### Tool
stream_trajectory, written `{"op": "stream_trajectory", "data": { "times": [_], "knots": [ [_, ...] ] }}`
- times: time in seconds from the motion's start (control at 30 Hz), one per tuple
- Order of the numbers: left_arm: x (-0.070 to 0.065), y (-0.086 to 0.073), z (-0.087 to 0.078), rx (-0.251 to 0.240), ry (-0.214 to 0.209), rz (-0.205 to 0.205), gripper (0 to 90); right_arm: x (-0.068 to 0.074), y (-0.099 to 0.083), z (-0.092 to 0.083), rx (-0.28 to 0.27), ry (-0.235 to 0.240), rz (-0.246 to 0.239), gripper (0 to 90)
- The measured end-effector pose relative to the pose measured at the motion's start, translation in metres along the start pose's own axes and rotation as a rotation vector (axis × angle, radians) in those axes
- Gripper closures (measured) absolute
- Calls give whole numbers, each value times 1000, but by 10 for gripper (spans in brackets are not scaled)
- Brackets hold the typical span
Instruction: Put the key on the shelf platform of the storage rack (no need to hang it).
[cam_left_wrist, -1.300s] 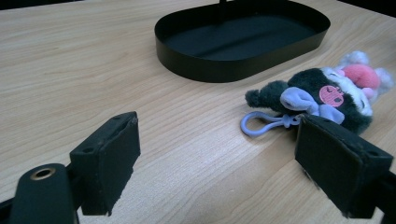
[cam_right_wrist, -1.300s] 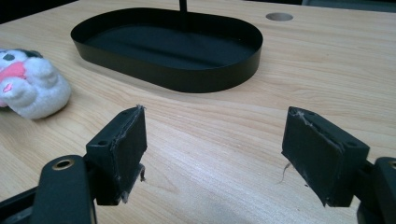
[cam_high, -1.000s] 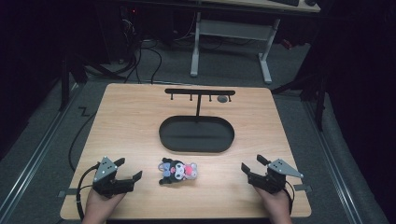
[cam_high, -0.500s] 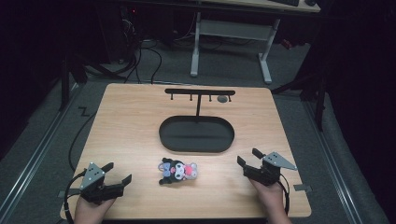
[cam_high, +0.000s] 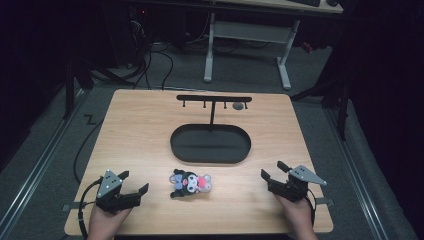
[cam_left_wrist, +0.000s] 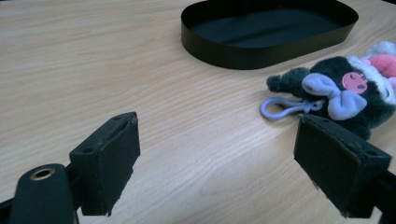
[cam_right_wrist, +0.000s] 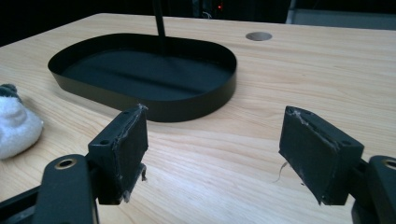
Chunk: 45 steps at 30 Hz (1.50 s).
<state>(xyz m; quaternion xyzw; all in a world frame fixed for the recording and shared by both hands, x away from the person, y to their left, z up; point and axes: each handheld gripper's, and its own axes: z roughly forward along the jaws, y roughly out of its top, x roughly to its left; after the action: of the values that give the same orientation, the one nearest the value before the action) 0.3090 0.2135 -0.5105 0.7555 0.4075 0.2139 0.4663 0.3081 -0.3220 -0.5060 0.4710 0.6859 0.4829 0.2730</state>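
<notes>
At the near edge of the wooden counter (cam_high: 150, 130), a person's two hands each hold a gripper. The left gripper (cam_high: 137, 192) sits at the near left corner, released, its jaws standing apart with bare wood between them; in the left gripper view (cam_left_wrist: 215, 163) the pads frame an empty stretch of counter (cam_left_wrist: 93, 70). The right gripper (cam_high: 272, 172) sits at the near right, also released, jaws spread and holding nothing, as the right gripper view (cam_right_wrist: 212, 154) shows.

Between the two grippers, a little farther in and apart from both, lies a small plush toy (cam_high: 190, 183) on its side: dark fur, a lilac bow, a pink patch and white fluff. In the left gripper view the plush toy (cam_left_wrist: 345, 88) lies just beyond the right-hand jaw, with a pale lilac clip loop (cam_left_wrist: 282, 108) resting on the wood beside it. Its white end (cam_right_wrist: 16, 128) shows at the left margin of the right gripper view.

Just behind the toy stands a black oval tray (cam_high: 210, 156), empty and low-walled. From its far side rises a thin black post carrying a hook rack (cam_high: 214, 99). Near the rack's right end there is a round hole (cam_high: 239, 106) in the counter.
</notes>
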Motion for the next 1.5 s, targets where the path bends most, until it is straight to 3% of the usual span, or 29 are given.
{"op": "stream_trajectory", "data": {
  "times": [0.17, 0.27, 0.3, 0.33, 0.43, 0.6, 0.67, 0.93, 0.97, 1.07, 1.2, 1.33, 1.47, 1.5],
  "knots": [
    [-13, 21, 6, -8, 9, 42, 151, -13, 0, -15, -21, -12, 30, 239],
    [-26, 49, 9, -10, 15, 97, 151, -23, 0, -28, -58, -18, 43, 247],
    [-26, 49, 9, -10, 15, 97, 151, -25, 0, -29, -54, -10, 53, 249],
    [-31, 60, 9, -7, 27, 124, 151, -27, -1, -29, -50, -3, 63, 249],
    [-35, 70, 11, 5, 37, 129, 151, -30, -2, -27, -31, 2, 51, 248],
    [-34, 72, 16, 52, 65, 134, 151, -29, -4, -21, -32, 23, 36, 251],
    [-30, 74, 19, 93, 78, 136, 152, -26, -5, -18, -23, 39, 22, 252],
    [-19, 81, 27, 197, 122, 128, 154, -25, -4, -20, -46, 36, 16, 260],
    [-18, 81, 30, 225, 119, 131, 154, -27, -2, -19, -69, 29, 30, 266],
    [-16, 80, 34, 266, 115, 132, 154, -29, -2, -16, -71, 29, 45, 270],
    [-16, 80, 37, 290, 105, 142, 154, -30, -3, -9, -69, 34, 51, 273],
    [-17, 81, 42, 330, 90, 173, 155, -28, -2, -6, -56, 36, 45, 274],
    [-21, 87, 50, 419, 62, 221, 155, -22, 4, -4, -45, 27, 33, 278],
    [-21, 87, 50, 419, 62, 221, 155, -20, 5, -5, -45, 27, 26, 274]
  ]
}}
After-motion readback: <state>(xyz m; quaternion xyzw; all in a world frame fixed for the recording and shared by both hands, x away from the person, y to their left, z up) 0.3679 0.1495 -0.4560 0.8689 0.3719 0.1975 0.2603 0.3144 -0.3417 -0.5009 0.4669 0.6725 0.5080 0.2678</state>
